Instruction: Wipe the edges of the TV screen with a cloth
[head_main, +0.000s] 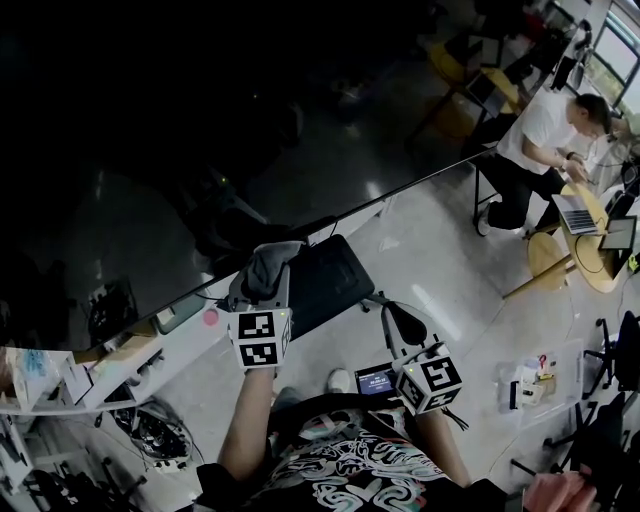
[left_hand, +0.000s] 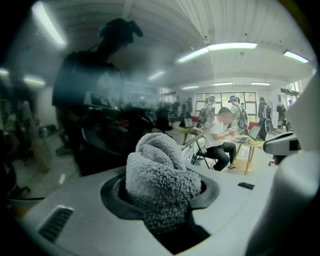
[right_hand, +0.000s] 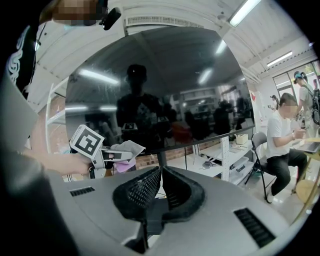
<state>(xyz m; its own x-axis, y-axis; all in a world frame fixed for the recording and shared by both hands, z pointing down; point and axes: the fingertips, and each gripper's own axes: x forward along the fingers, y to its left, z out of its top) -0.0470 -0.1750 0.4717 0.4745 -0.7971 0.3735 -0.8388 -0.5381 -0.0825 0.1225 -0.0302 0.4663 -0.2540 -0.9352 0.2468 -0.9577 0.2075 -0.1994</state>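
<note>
Two grippers, left gripper (head_main: 264, 272) clamped on grey cloth (left_hand: 161, 177) near TV screen (head_main: 150, 150), right gripper (right_hand: 161, 174) closed, empty

TV (head_main: 200, 150): upper left, above shelf (head_main: 140, 368). Cloth (head_main: 262, 262): in left gripper (head_main: 266, 278), at TV's lower edge. Right gripper (head_main: 400, 322): right of it, off the TV. Person (head_main: 540, 140), table (head_main: 592, 272) with laptop (head_main: 575, 213): far right.
</note>
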